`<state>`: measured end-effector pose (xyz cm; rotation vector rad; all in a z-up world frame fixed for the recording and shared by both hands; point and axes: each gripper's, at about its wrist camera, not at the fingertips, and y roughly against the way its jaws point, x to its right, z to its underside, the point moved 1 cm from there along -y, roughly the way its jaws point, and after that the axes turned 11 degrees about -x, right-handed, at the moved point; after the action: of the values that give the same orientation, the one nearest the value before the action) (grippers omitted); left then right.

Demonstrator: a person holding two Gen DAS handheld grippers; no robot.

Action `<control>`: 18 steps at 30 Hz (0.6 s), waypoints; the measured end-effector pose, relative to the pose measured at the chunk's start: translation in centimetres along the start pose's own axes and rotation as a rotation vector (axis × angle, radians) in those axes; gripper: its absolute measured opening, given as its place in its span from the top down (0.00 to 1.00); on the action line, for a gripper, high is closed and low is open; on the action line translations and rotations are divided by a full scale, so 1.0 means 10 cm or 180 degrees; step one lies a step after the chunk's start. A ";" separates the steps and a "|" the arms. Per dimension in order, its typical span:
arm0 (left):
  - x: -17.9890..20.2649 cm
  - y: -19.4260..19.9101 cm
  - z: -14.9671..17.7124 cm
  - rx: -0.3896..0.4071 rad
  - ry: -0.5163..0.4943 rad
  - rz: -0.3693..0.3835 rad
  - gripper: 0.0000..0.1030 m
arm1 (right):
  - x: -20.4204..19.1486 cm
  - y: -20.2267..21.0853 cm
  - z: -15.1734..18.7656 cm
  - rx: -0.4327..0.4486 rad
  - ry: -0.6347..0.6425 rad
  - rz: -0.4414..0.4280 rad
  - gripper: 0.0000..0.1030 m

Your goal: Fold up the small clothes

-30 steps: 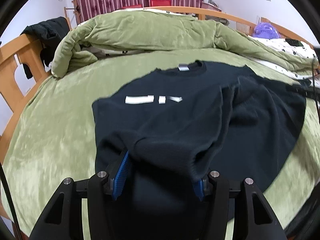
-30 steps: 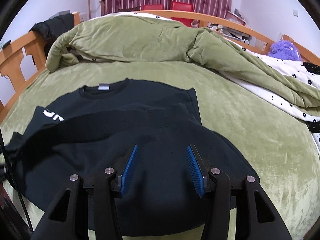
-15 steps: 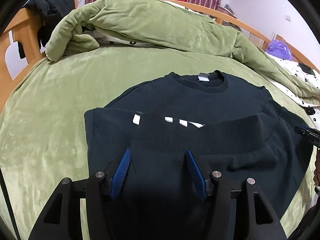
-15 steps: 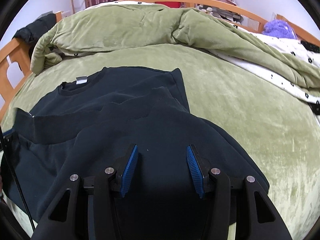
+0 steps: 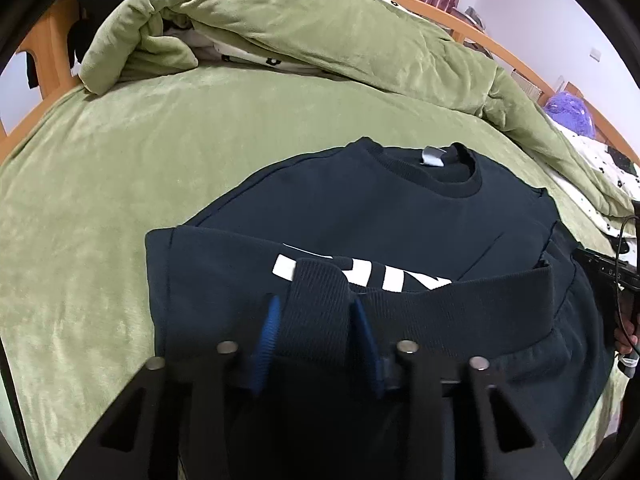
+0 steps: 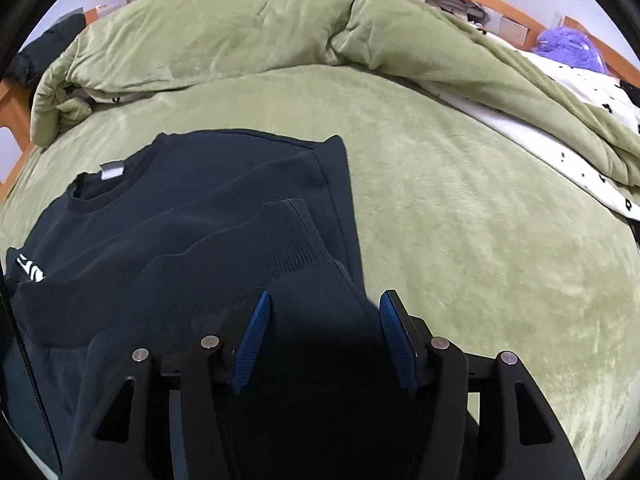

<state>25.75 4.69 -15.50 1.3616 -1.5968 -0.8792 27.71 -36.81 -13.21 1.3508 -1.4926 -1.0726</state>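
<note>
A dark navy sweatshirt lies on the green bed, collar with a grey tag toward the far side, white lettering partly showing. Its ribbed bottom hem is lifted and carried over the body. My left gripper is shut on the hem's left end, ribbing bunched between the blue pads. My right gripper holds the hem's right end, fabric draped between its blue pads. The sweatshirt spreads to the left in the right wrist view.
A rumpled green duvet is heaped along the far side of the bed, with white spotted bedding at right. A purple plush toy and the wooden bed frame lie beyond. Dark clothes hang at far left.
Both grippers have carried the bottom hem forward toward the collar, folding the sweatshirt over itself. The white lettering is now largely covered by the hem.
</note>
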 end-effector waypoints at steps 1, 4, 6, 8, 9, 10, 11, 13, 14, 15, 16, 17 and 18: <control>0.00 0.01 0.00 0.0028 -0.0011 -0.0006 0.78 | -0.03 -0.03 -0.02 0.0012 0.0037 0.0012 0.53; -0.01 0.09 -0.01 0.0173 -0.0031 0.0052 0.92 | -0.15 -0.06 -0.04 0.0093 0.0173 0.0094 0.76; -0.02 0.15 -0.03 0.0272 -0.0041 0.0054 0.93 | -0.22 0.00 -0.03 0.0235 0.0311 0.0125 0.85; -0.04 0.24 -0.05 0.0392 -0.0035 0.0044 0.94 | -0.23 0.12 -0.04 0.0384 0.0341 0.0088 0.88; -0.06 0.28 -0.06 0.0427 -0.0015 0.0053 0.94 | -0.21 0.19 -0.05 0.0463 0.0302 0.0023 0.88; -0.10 0.33 -0.09 0.0488 0.0035 0.0072 0.94 | -0.18 0.25 -0.08 0.0512 0.0258 -0.0041 0.89; -0.14 0.36 -0.12 0.0523 0.0068 0.0081 0.94 | -0.15 0.32 -0.12 0.0562 0.0198 -0.0129 0.89; -0.20 0.43 -0.18 0.0598 0.0107 0.0069 0.94 | -0.12 0.42 -0.21 0.0645 0.0127 -0.0231 0.89; -0.23 0.45 -0.20 0.0628 0.0124 0.0060 0.94 | -0.12 0.46 -0.25 0.0683 0.0106 -0.0267 0.89; -0.25 0.47 -0.23 0.0653 0.0138 0.0049 0.94 | -0.13 0.50 -0.31 0.0737 0.0092 -0.0304 0.89; -0.29 0.49 -0.28 0.0693 0.0171 0.0040 0.94 | -0.14 0.52 -0.36 0.0778 0.0085 -0.0320 0.89; -0.31 0.49 -0.31 0.0706 0.0195 0.0034 0.94 | -0.15 0.54 -0.42 0.0816 0.0079 -0.0360 0.89; -0.33 0.48 -0.33 0.0708 0.0210 0.0023 0.94 | -0.17 0.53 -0.48 0.0835 0.0078 -0.0372 0.89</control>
<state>27.07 8.75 -10.38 1.5212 -1.6856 -0.6600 30.96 -35.11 -6.81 1.6442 -1.5942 -0.9517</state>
